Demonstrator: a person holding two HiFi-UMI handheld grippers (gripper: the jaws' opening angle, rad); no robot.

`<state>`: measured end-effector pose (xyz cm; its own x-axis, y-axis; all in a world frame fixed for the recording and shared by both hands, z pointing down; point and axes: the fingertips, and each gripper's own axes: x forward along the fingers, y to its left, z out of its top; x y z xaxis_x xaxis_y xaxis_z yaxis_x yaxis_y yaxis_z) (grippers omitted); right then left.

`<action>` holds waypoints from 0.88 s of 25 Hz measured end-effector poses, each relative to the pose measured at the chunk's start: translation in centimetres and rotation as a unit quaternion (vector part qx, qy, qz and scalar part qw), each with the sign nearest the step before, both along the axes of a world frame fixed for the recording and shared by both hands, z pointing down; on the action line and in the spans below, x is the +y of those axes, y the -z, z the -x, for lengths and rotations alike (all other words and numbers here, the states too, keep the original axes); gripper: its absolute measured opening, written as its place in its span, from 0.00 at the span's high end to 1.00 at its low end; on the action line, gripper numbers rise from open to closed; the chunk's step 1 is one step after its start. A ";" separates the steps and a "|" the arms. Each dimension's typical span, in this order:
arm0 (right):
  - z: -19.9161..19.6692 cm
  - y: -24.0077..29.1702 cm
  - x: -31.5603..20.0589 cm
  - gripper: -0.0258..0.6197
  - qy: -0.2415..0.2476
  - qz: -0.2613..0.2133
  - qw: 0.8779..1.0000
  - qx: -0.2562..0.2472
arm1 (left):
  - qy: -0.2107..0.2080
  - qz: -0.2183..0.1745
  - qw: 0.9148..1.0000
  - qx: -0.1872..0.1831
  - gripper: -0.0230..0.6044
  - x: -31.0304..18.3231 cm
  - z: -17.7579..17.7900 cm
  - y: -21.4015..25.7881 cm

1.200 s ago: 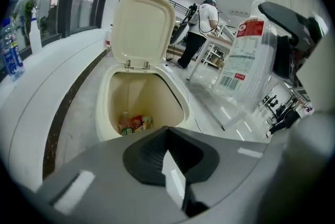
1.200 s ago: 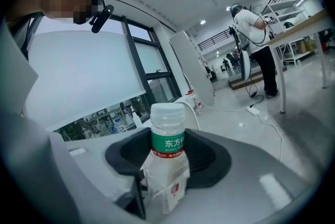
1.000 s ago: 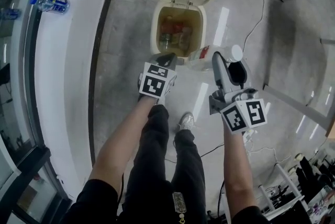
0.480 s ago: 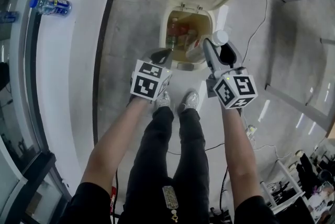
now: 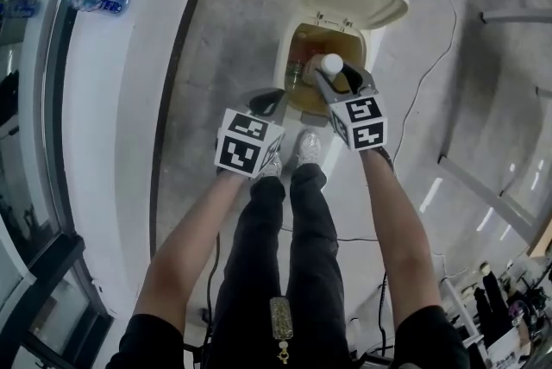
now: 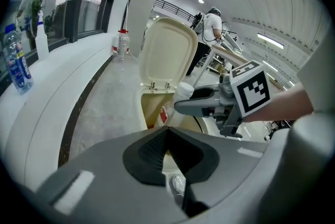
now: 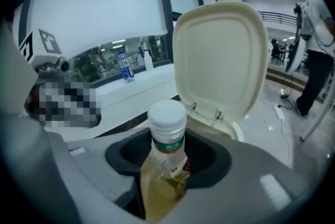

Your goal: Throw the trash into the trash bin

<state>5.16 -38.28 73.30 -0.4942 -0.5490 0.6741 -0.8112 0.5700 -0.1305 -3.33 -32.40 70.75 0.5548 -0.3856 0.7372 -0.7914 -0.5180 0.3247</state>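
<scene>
Right gripper (image 5: 341,83) jaws clamped on white-capped bottle (image 7: 166,136), yellowish liquid inside; bottle sits over the open trash bin (image 5: 290,74), cap end up, lid (image 7: 220,55) flipped back; left gripper (image 5: 266,103) jaws together, empty, just beside the bin.

Clear plastic bottle (image 7: 166,163) & glossy cream plastic bin (image 5: 358,1)
</scene>
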 end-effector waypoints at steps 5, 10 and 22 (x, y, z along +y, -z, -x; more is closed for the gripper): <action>1.6 -2.7 0.4 0.65 0.059 0.039 0.997 0.044 | 0.017 0.013 1.000 -0.006 0.96 -0.1 0.5 -0.6; 2.0 -4.0 0.7 0.65 0.090 0.061 0.992 0.065 | 0.031 0.023 0.999 -0.007 0.96 -0.1 0.7 -1.2; 2.7 -5.5 2.5 0.62 0.157 0.075 0.979 0.110 | 0.026 0.037 0.999 -0.008 0.96 0.4 0.0 -1.9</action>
<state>2.47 -35.75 78.78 -0.4572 -0.2805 0.8440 -0.6171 0.7834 -0.0740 -3.37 -32.00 72.68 0.5230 -0.3586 0.7732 -0.8222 -0.4512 0.3469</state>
